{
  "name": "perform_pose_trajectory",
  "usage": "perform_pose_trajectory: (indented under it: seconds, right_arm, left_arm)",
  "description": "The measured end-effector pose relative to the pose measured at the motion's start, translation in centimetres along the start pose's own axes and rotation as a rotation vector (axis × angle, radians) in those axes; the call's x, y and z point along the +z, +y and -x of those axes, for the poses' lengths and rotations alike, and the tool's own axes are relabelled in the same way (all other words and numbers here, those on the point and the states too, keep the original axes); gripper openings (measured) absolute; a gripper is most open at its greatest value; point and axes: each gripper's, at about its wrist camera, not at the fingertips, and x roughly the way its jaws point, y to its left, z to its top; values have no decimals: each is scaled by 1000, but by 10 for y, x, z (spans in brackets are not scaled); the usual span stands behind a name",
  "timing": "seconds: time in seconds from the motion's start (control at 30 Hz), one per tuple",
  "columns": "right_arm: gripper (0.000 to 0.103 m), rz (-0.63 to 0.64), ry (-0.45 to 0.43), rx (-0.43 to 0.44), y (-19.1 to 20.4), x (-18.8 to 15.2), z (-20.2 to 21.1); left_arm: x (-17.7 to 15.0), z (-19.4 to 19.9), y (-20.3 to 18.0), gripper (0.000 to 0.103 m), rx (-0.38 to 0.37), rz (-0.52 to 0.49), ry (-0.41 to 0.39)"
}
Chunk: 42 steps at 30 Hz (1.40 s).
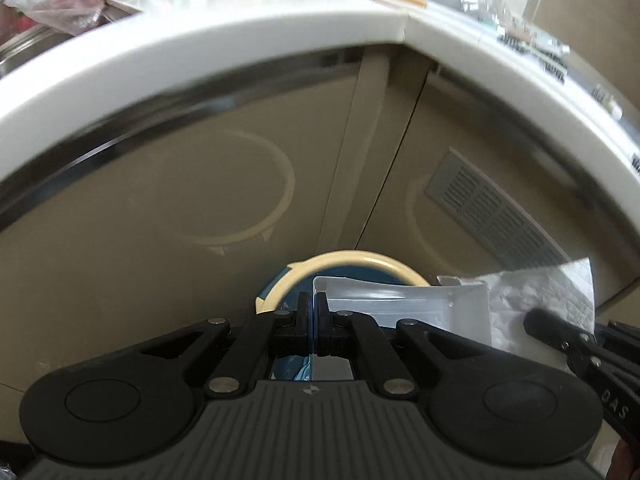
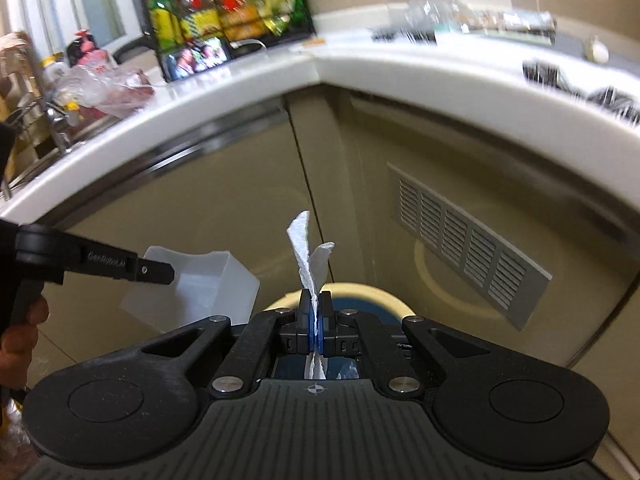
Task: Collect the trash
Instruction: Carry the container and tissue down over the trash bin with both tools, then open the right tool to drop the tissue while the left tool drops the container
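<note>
My left gripper (image 1: 314,304) is shut on the near-left edge of a clear white plastic tray (image 1: 400,304). The tray hangs over a round bin (image 1: 360,258) with a cream rim and a blue liner, standing on the floor below the counter. My right gripper (image 2: 316,306) is shut on a crumpled white paper towel (image 2: 310,256) that sticks up between its blue pads, above the same bin (image 2: 372,294). The right wrist view shows the left gripper (image 2: 166,274) and tray (image 2: 200,288) at the left. In the left wrist view the paper towel (image 1: 540,292) and right gripper (image 1: 538,320) are at the right.
A white L-shaped countertop (image 2: 360,68) curves overhead, with beige cabinet doors (image 1: 160,200) and a grey vent grille (image 2: 468,240) under it. The counter holds a sink with a tap (image 2: 56,128), a crumpled plastic bag (image 2: 108,88), a small screen (image 2: 196,60), bottles and clutter.
</note>
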Motion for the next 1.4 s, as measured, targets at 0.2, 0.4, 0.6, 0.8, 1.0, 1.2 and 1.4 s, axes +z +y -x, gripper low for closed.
perform_pose_trajectory:
  seconds: [0.2, 0.4, 0.6, 0.8, 1.0, 1.2, 1.4]
  right_arm:
    - [2, -22, 70, -27, -8, -7, -32]
    - [3, -29, 115, -44, -14, -11, -57]
    - [3, -42, 163, -55, -18, -17, -81]
    - [3, -42, 207, -70, -20, -21, -99]
    - [3, -29, 229, -75, -17, -17, -119]
    - [5, -9, 237, -94, -15, -18, -127]
    - [79, -22, 185, -102, -13, -17, -114]
  left_arm:
    - [-5, -25, -9, 0, 13, -43, 48]
    - [-8, -48, -18, 0, 25, -78, 86]
    - [-10, -72, -26, 0, 39, -110, 128]
    - [-8, -93, -29, 0, 58, -122, 153]
    - [-10, -107, -30, 0, 94, -147, 174]
    - [-12, -113, -33, 1, 114, -169, 183]
    - [-10, -105, -36, 102, 191, -174, 129]
